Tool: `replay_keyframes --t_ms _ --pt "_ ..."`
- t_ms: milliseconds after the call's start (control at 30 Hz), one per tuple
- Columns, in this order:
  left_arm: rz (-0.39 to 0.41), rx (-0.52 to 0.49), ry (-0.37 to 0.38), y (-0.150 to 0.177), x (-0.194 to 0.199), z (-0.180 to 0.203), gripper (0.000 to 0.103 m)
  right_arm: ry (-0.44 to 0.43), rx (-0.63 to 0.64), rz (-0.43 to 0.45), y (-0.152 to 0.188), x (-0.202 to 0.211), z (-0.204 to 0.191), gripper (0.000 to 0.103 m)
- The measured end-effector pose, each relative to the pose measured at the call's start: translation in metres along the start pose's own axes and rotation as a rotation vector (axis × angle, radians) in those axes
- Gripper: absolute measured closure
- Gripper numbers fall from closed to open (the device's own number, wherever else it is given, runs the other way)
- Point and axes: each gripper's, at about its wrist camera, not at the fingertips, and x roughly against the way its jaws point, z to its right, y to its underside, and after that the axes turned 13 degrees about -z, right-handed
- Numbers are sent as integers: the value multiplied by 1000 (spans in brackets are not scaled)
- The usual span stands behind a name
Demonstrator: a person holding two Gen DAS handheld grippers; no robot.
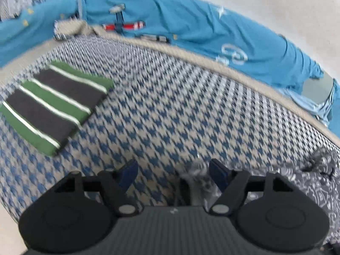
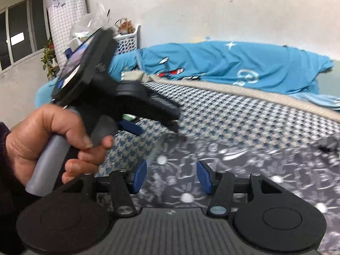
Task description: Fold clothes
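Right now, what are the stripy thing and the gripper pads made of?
The stripy cloth: probably soft knit fabric, matte, folded flat in green, dark and white bands. The pads: likely blue rubber or plastic, smooth and dull; the blur leaves it open.

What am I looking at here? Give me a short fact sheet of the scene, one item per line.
Place: a bed with a blue-and-beige houndstooth cover
Folded item: green, black and white striped garment, lying flat on the cover
Item being worked on: dark grey patterned garment, spread under the claws
Background: blue quilt bunched along the wall
Left claw: open, nothing gripped
Right claw: open above the grey garment
Person: a hand holding the left claw's handle
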Motion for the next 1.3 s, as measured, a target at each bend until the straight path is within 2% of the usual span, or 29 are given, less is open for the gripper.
replay_keyframes --t_ms 100,233,433,567,633,700,800,1300 --pt "47 -13 26 -1 8 8 29 45 9 8 4 17 13 51" --pt "66 -67 70 3 11 30 29 115 7 -17 14 34 33 51" --pt "34 -177 137 19 0 64 25 204 -11 -39 26 54 65 52" --pt "-16 -229 143 32 -13 85 21 223 -41 -36 27 54 89 54" --pt "-31 -251 142 37 -17 94 20 231 -54 -40 29 52 96 60" --pt "-40 -266 141 41 -20 100 15 238 -64 -48 30 48 103 69" --pt "-51 -282 143 46 -23 104 14 249 -72 -47 28 43 110 78" --pt "-93 -326 123 57 -41 117 11 271 -132 -75 11 5 141 85"
